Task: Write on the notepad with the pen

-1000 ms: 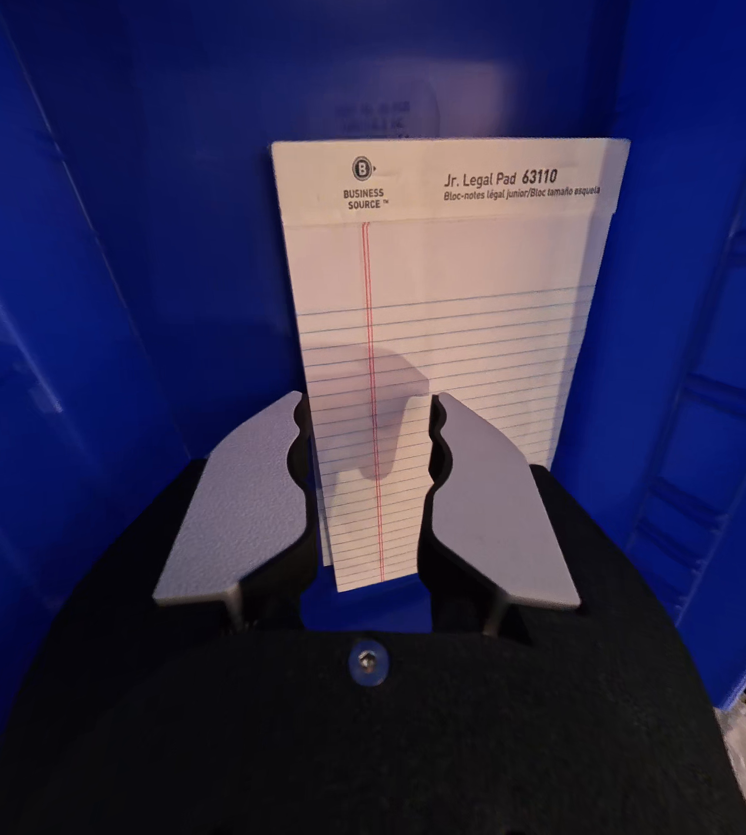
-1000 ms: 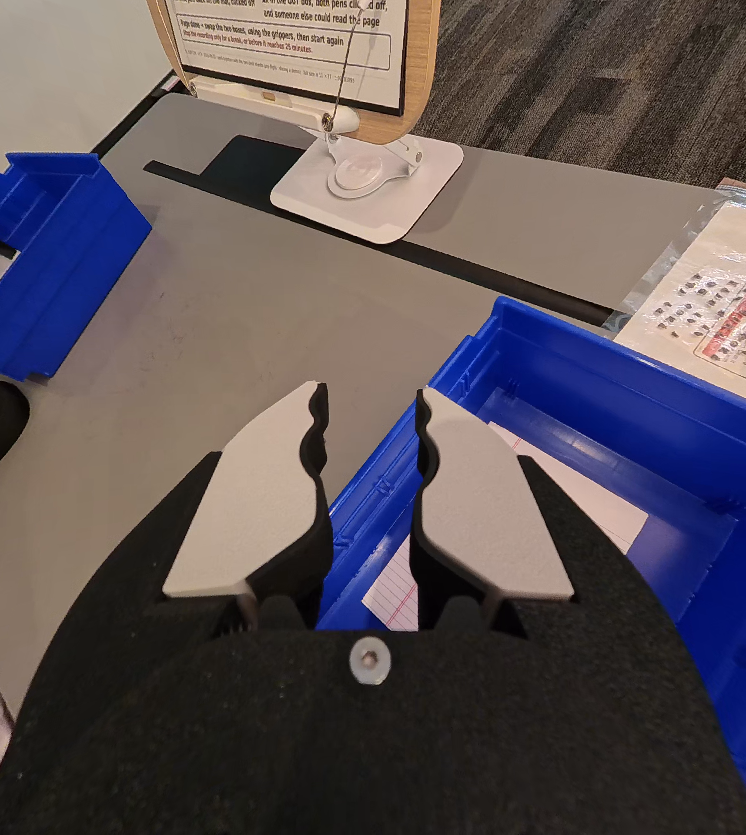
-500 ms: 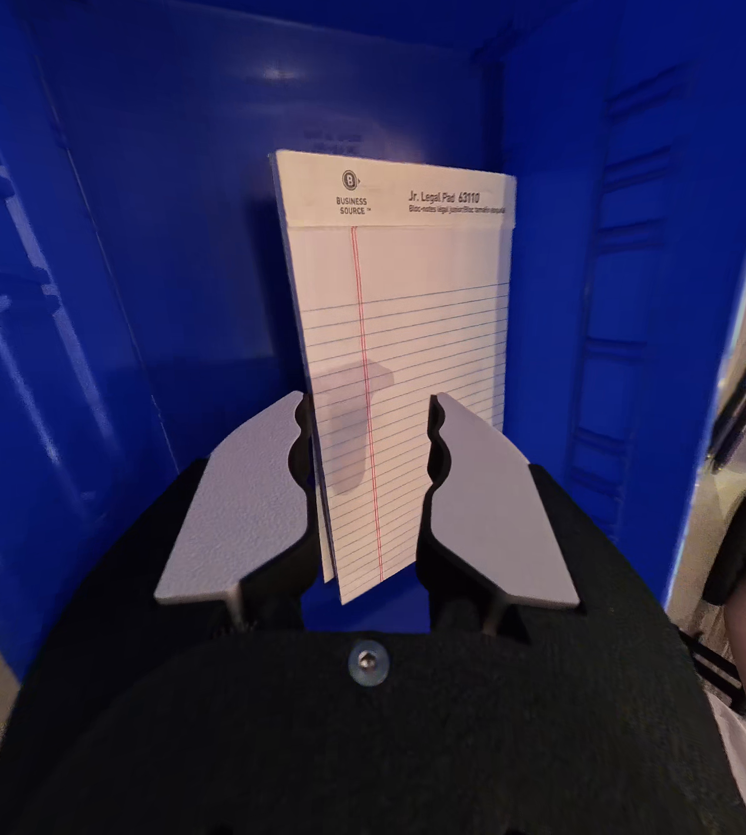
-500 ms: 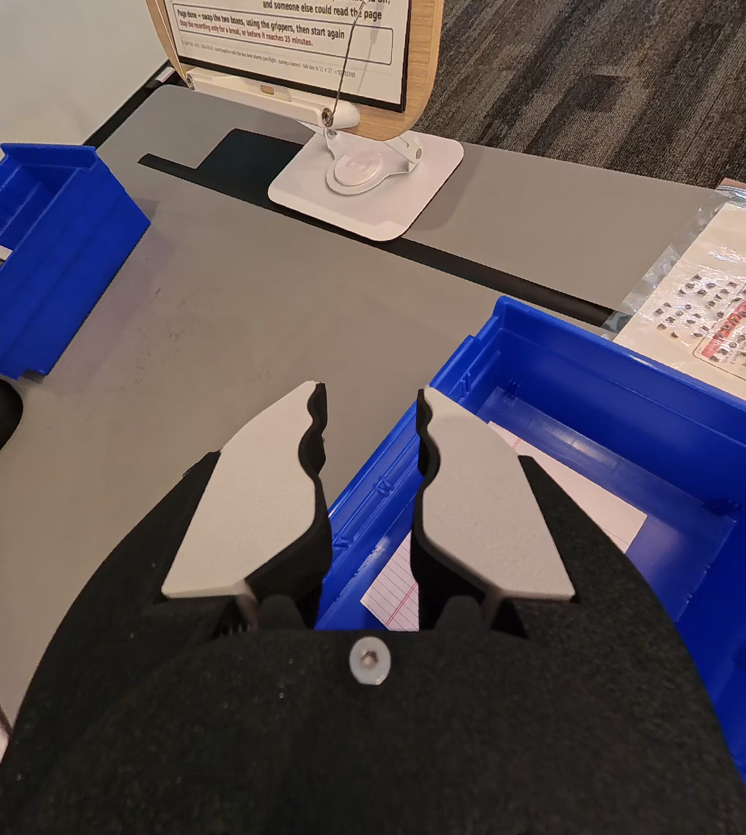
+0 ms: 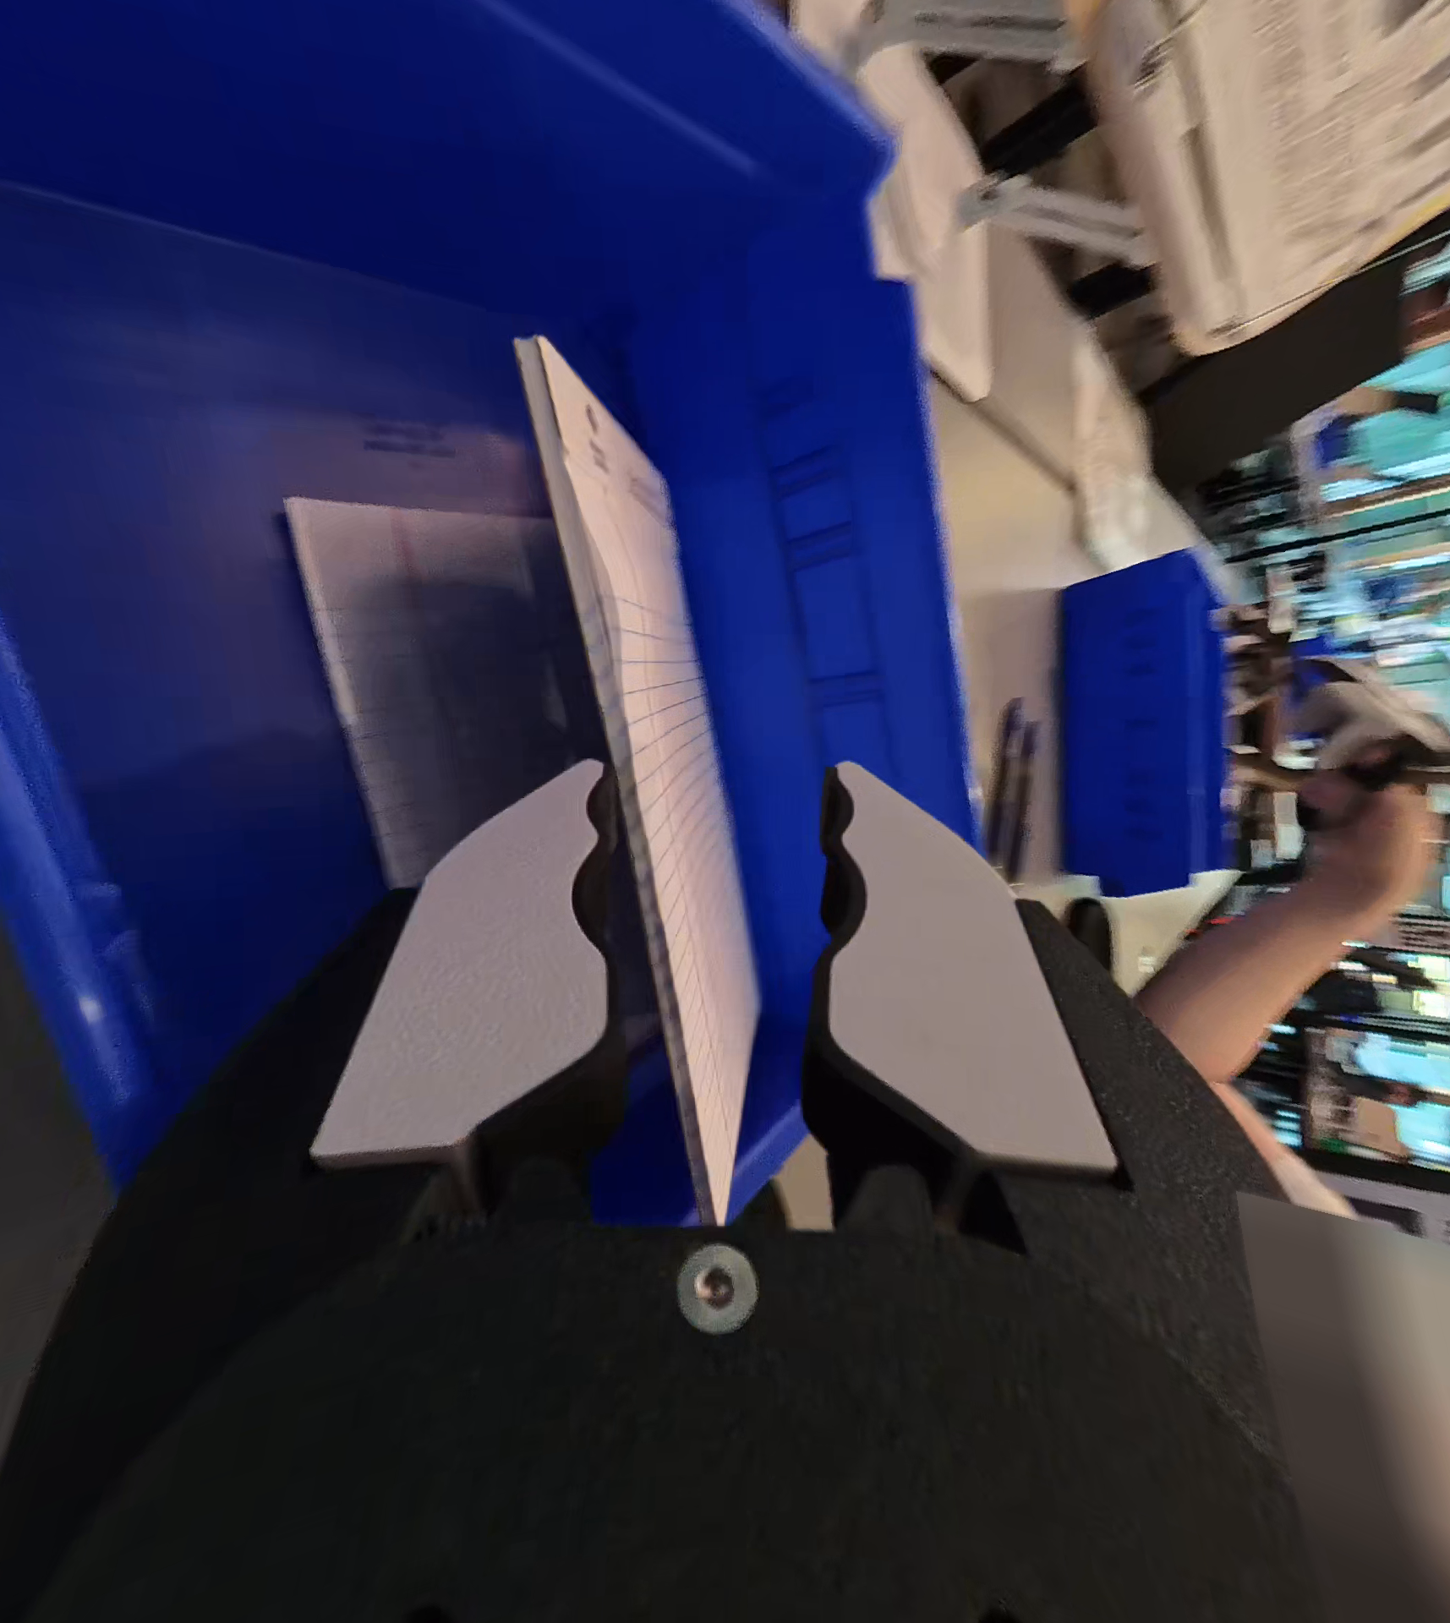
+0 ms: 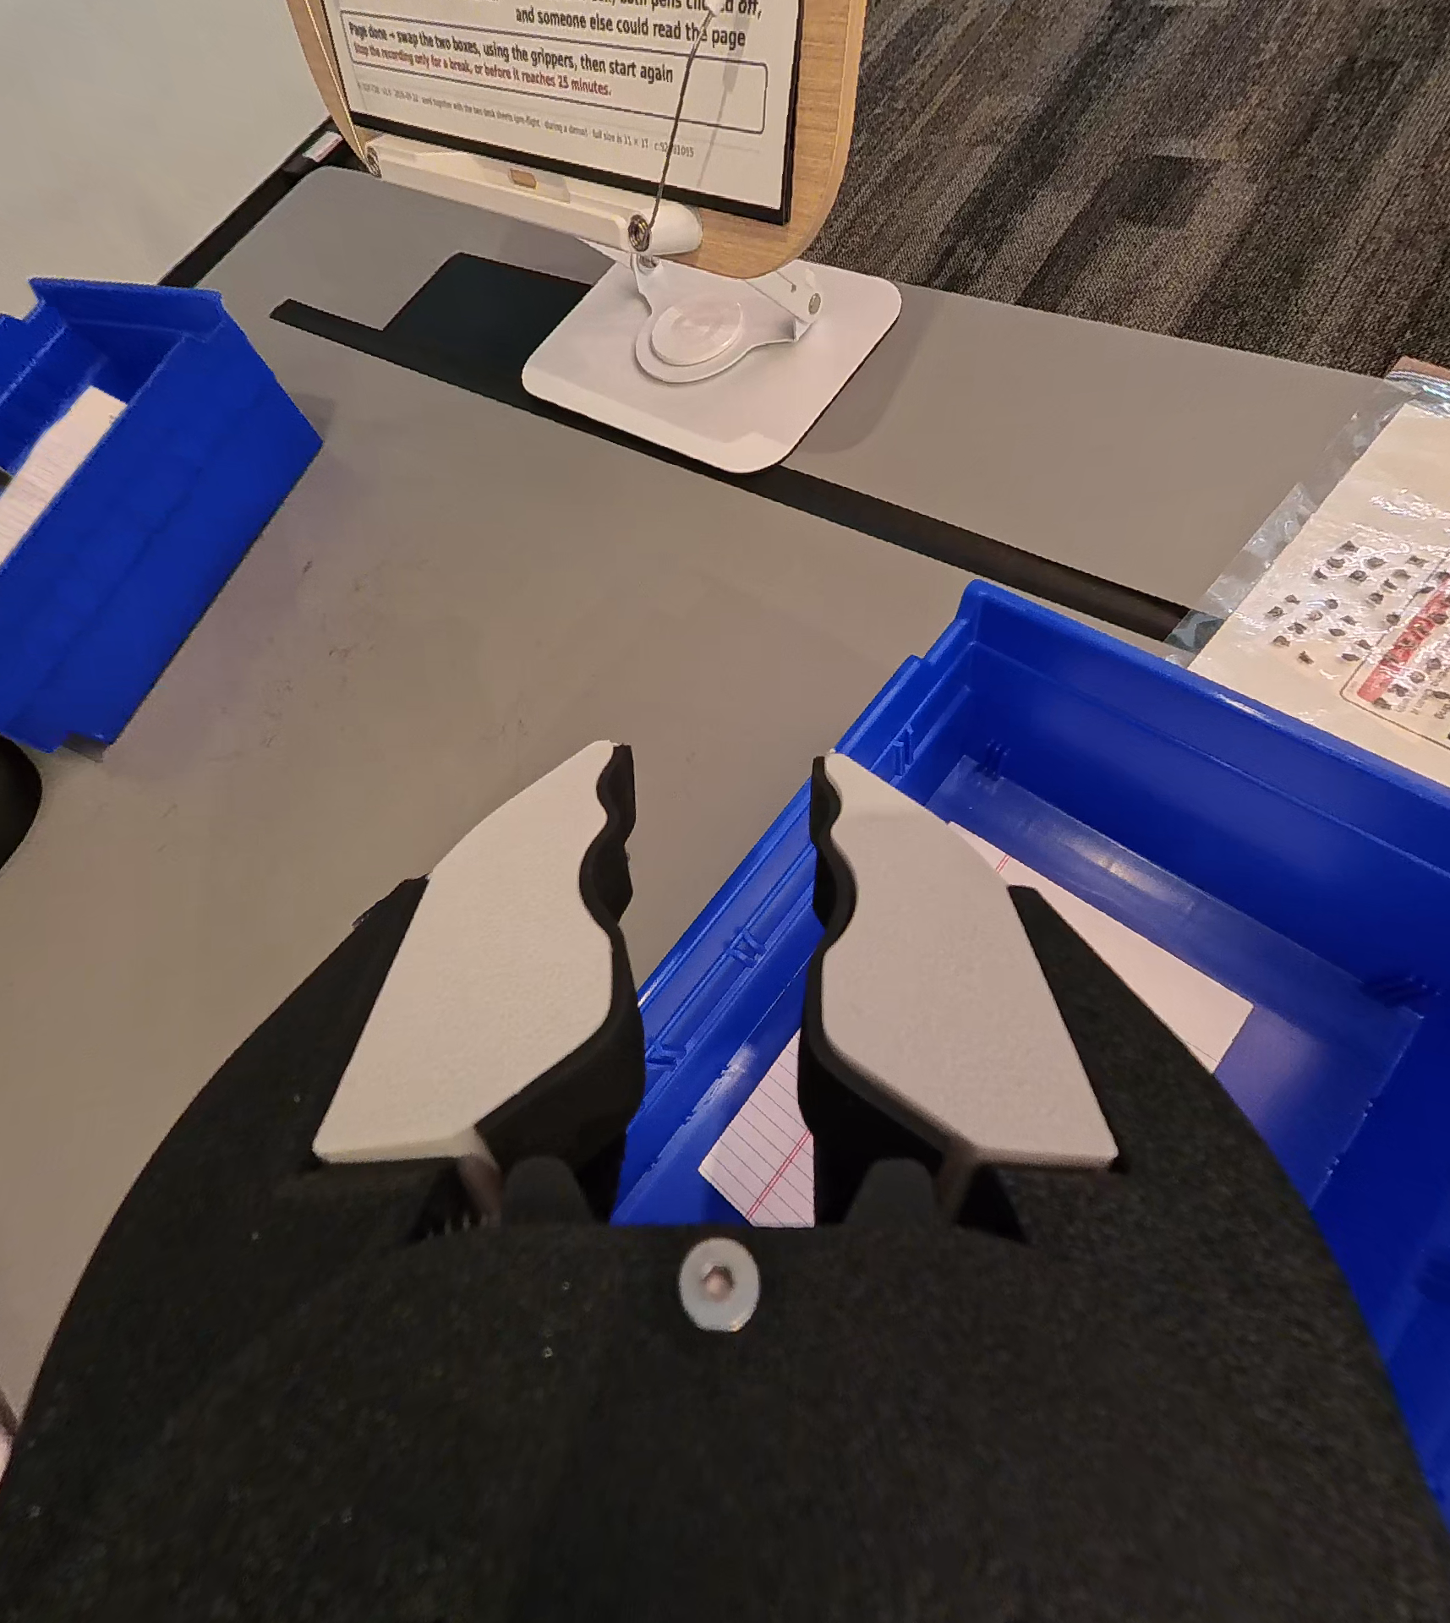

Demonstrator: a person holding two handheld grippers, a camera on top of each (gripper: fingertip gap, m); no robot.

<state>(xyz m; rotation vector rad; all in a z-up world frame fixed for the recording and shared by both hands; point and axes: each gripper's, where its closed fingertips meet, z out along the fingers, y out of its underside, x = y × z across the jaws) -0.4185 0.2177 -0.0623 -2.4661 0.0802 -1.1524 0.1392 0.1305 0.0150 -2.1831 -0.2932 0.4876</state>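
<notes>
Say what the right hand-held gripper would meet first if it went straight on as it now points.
Probably the near wall of the blue bin, whose rim runs between the open fingers of the right hand-held gripper; depth is unclear, so it might pass above and reach the grey table beyond.

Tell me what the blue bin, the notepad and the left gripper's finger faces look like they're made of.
Blue bin: likely moulded plastic, glossy, with ribbed walls that catch reflections. Notepad: white ruled paper sheets, matte, bound in a thin stack whose edge shows. Left gripper: its fingers have flat grey, finely textured matte faces, possibly plastic or coated metal, over black wavy inner pads that look rubbery.
</notes>
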